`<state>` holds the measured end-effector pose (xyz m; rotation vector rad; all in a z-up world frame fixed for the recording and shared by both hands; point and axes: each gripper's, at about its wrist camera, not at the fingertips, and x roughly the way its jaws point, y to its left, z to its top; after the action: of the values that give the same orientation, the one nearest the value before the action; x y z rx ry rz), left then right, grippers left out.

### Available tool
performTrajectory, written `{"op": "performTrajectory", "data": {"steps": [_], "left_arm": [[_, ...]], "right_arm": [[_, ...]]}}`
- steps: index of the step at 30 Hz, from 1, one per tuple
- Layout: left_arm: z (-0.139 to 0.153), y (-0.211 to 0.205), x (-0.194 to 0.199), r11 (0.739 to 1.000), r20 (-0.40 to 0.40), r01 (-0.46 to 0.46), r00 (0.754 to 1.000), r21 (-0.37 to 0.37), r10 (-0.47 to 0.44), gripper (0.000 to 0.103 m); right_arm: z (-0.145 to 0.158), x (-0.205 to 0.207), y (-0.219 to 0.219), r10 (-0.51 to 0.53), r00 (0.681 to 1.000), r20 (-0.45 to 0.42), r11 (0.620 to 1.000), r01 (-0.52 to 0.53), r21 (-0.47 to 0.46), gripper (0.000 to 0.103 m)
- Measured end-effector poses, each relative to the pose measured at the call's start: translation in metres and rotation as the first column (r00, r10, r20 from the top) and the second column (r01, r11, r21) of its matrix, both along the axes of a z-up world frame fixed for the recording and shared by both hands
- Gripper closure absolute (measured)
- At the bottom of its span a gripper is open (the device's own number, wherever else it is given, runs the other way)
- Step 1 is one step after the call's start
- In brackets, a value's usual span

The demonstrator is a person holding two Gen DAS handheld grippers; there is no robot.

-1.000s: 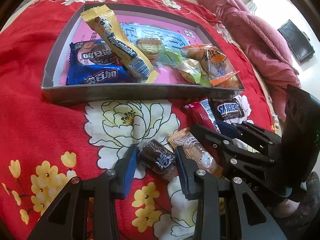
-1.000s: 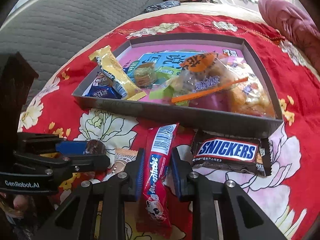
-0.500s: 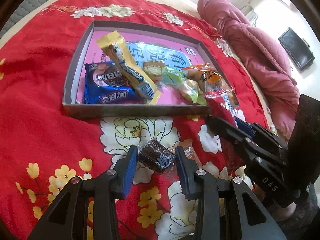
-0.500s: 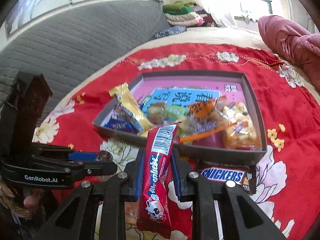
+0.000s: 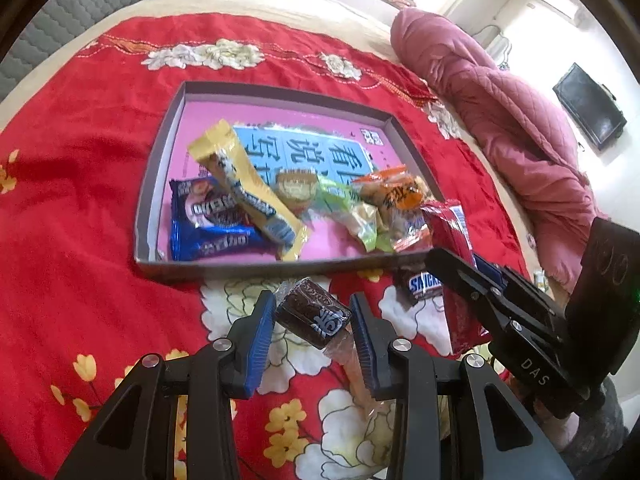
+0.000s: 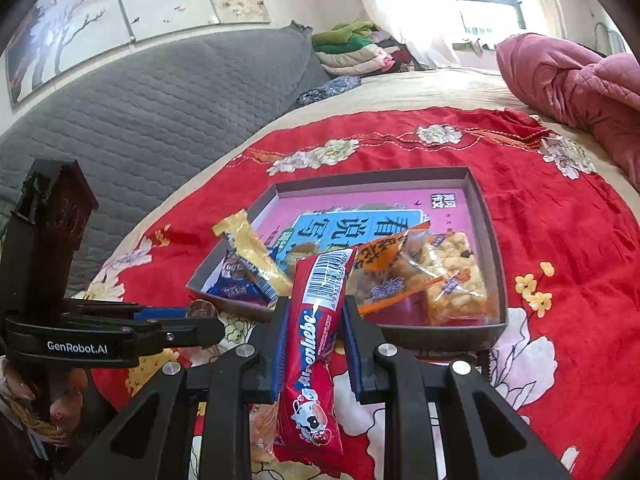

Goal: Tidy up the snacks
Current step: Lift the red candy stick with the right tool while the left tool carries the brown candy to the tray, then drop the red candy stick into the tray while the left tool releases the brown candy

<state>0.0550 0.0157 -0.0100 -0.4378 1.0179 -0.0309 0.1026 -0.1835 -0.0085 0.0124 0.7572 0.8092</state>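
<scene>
A small dark-brown wrapped chocolate (image 5: 313,313) is pinched by the left gripper (image 5: 314,326), at six o'clock from the shallow grey cardboard tray (image 5: 256,269). A long red foil candy packet (image 6: 318,338) is clamped upright by the right gripper (image 6: 313,342), before the tray's near wall.

2 wrist cams look down-fwd, close; both share tray (image 5: 256,270) (image 6: 476,326).

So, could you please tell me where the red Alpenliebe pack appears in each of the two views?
Left wrist: the red pack is at the right, gripped by the right gripper, just past the tray's near right corner.
Right wrist: the red pack is at bottom centre, clamped upright between the fingers.
Shared landmark: the tray with the yellow pack inside.
</scene>
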Motion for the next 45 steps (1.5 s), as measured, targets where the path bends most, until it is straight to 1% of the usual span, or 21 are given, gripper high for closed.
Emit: {"op": "performTrajectory", "data": {"steps": [13,17,23,27,35,40,45], "left_arm": [[0.011,0.004,0.014,1.0,0.038,-0.025,0.999,-0.004,0.025,0.064],[0.012,0.003,0.02,0.999,0.045,-0.03,0.999,0.014,0.029,0.064],[0.014,0.004,0.029,0.999,0.052,-0.037,0.998,0.017,0.036,0.064],[0.014,0.003,0.036,0.999,0.059,-0.041,0.998,0.029,0.039,0.064],[0.009,0.005,0.049,0.998,0.056,-0.052,0.997,0.022,0.051,0.064],[0.005,0.004,0.06,0.998,0.058,-0.06,0.997,0.016,0.059,0.064],[0.0,0.0,0.07,0.998,0.052,-0.06,0.997,0.022,0.058,0.064]], "right_arm": [[0.005,0.014,-0.017,-0.066,0.998,0.002,0.997,0.065,0.047,0.078],[0.007,0.018,-0.022,-0.089,0.996,0.007,0.995,0.088,0.057,0.078],[0.01,0.027,-0.025,-0.119,0.993,0.021,0.991,0.117,0.065,0.078],[0.013,0.034,-0.028,-0.138,0.99,0.032,0.987,0.135,0.087,0.078],[0.013,0.043,-0.027,-0.159,0.986,0.057,0.985,0.154,0.08,0.078],[0.01,0.049,-0.03,-0.179,0.982,0.058,0.982,0.174,0.078,0.078],[0.007,0.061,-0.026,-0.196,0.976,0.09,0.98,0.193,0.044,0.078]]}}
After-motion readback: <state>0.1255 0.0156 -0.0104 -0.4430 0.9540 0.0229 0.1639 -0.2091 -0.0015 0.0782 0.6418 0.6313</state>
